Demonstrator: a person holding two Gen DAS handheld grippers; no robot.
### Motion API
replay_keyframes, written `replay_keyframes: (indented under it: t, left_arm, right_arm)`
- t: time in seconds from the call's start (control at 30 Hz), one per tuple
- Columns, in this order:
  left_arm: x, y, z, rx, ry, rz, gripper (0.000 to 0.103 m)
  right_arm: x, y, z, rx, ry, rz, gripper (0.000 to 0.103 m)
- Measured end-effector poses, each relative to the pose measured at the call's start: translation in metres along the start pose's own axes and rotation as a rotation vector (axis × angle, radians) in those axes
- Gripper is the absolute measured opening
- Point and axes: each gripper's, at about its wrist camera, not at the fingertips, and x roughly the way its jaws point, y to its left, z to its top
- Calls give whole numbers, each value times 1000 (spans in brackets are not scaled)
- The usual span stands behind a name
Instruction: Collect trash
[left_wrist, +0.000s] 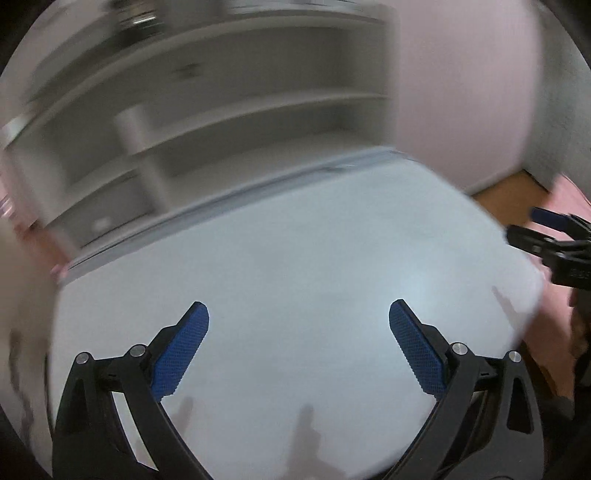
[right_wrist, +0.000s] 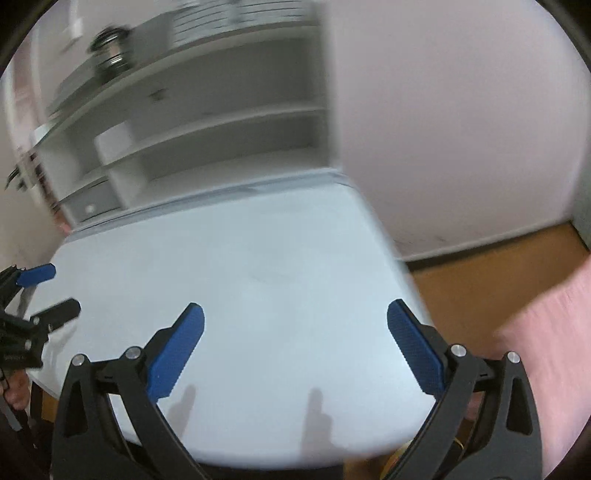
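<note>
Only the right claw (right_wrist: 295, 314) sees wooden floor (right_wrist: 480, 288) beside the table (right_wrist: 258, 258).

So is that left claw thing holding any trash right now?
No, the left gripper is wide open with only bare white table between its blue fingers.

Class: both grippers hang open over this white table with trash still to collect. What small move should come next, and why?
Probably swing the views elsewhere to look for trash: the left gripper and right gripper are open and hold nothing, and no trash shows on the white table.
</note>
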Motion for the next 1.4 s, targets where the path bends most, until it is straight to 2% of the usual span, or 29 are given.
replay_keyframes:
  t: [0.17,0.37,0.67,0.87,1.4]
  left_arm:
    - [-8,69,-24,-145,6,95,95]
    - [-10,92,-44,-221,4,138,95]
    - [-22,91,-55,-236,-18,156,95]
    - [-22,90,-56,-234,-18,137,95]
    - [-21,77,-58,-217,-11,128,95]
  right_arm:
    - [11,50,15,-84,-16,53,96]
    - [16,78,7,-139,-16,80,96]
    - [13,92,0,-165,-19,73,96]
    - [5,98,2,-174,-41,65,96]
    - [-6,91,0,-166,-60,54,96]
